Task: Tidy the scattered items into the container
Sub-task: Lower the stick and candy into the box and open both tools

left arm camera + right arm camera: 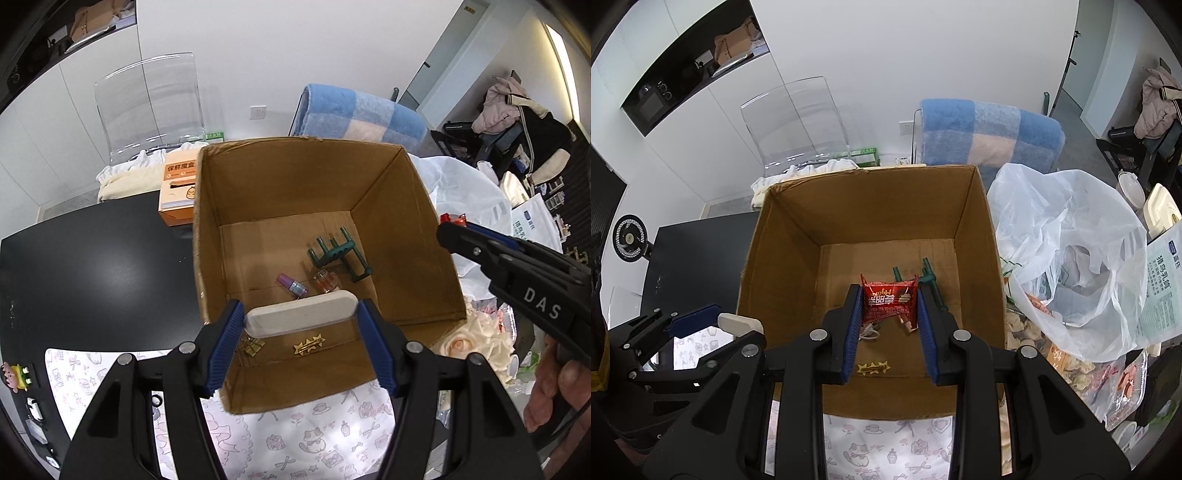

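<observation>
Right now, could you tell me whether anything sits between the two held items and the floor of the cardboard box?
Nothing visible blocks either drop. The left gripper holds the white block and the right gripper holds the red snack packet, both over the open cardboard box. Only small items lie on its floor: the green rack and gold hair clip.

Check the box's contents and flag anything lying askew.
The green rack lies tipped on its side on the cardboard box floor, pegs pointing sideways. The small bottles beside it also lie flat. Nothing looks spilled.
</observation>
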